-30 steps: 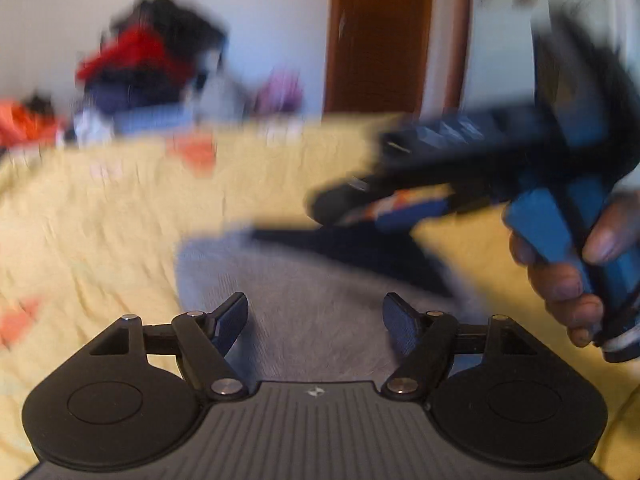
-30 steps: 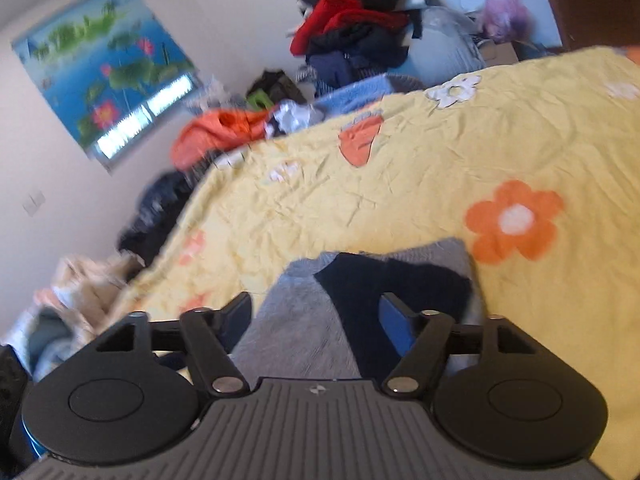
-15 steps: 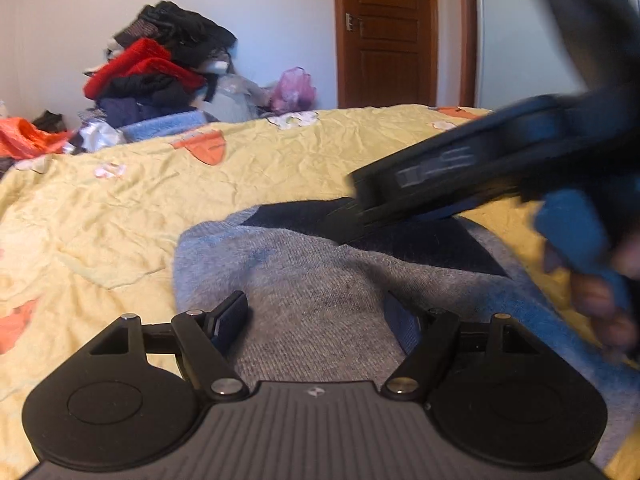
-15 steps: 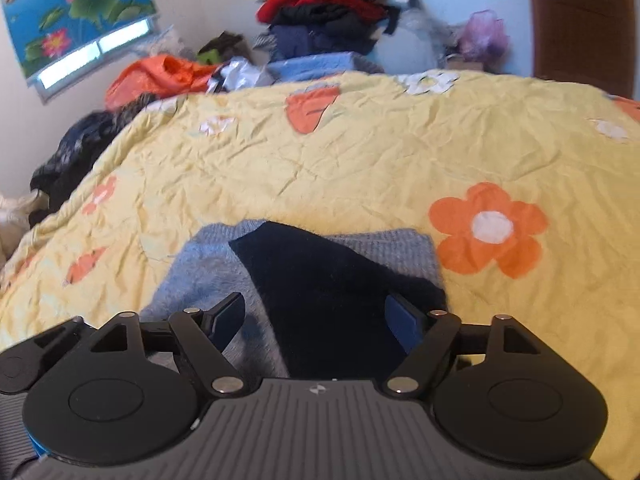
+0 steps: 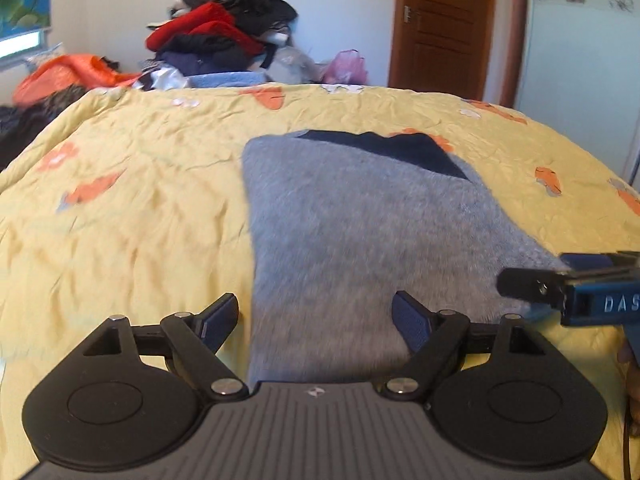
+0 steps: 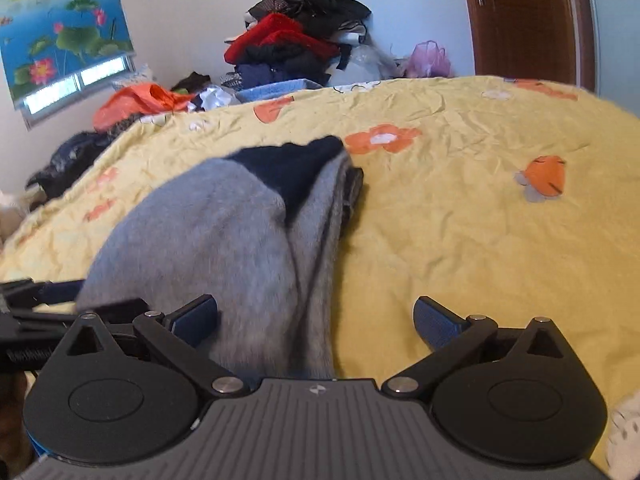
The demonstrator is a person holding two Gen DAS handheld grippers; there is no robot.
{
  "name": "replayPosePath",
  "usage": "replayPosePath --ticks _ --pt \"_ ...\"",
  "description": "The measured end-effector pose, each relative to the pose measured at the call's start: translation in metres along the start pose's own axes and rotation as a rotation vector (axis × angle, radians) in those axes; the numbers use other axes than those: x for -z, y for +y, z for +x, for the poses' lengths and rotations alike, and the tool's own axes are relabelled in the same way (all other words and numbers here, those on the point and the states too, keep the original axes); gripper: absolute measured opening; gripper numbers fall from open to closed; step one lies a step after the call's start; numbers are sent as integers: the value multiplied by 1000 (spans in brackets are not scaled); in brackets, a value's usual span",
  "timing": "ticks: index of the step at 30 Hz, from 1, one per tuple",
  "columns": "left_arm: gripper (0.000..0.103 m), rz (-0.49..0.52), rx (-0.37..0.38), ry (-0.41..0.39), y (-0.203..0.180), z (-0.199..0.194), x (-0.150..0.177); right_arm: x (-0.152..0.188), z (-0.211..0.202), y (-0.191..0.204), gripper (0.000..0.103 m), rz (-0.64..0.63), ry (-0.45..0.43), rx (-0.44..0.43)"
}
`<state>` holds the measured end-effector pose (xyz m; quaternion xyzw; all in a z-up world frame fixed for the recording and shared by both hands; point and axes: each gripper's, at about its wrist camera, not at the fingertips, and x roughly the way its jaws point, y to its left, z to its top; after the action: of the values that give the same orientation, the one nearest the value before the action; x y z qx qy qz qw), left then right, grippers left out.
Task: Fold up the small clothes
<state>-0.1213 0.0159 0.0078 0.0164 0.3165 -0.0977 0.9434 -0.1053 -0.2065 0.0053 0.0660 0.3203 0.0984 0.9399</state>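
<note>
A grey knit garment point(image 5: 352, 220) with a dark navy patch point(image 5: 400, 146) at its far end lies folded on the yellow flowered bedspread point(image 5: 132, 216). My left gripper point(image 5: 316, 318) hovers over its near end, jaws opening, nothing pressed between the pads. In the right wrist view the same garment point(image 6: 224, 232) shows stacked layers along its right edge. My right gripper point(image 6: 316, 318) sits at the garment's near right edge with its jaws opening wide; the cloth lies between them untouched. The right gripper's tip point(image 5: 560, 286) shows at the left view's right edge.
A heap of red, black and blue clothes point(image 5: 220, 40) is piled beyond the bed's far edge, with an orange item point(image 5: 68, 74) to its left. A brown door point(image 5: 444, 28) stands at the back right. A lotus picture point(image 6: 60, 36) hangs on the left wall.
Both grippers drew back toward the garment's near end and widened. The right gripper left the middle of the left wrist view and now shows only at its right edge.
</note>
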Motion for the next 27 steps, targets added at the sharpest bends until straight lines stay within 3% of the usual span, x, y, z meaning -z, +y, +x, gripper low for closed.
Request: replayPosePath --ticks 8,18,27 --pt "87 -59 -9 -32 2 -29 34 27 -33 11 103 -14 -17 16" --pt "88 -89 4 -39 11 -27 34 35 -43 10 103 2 -24 -3" --pt "92 -52 -3 -22 4 -23 32 34 -35 21 103 -74 7 44"
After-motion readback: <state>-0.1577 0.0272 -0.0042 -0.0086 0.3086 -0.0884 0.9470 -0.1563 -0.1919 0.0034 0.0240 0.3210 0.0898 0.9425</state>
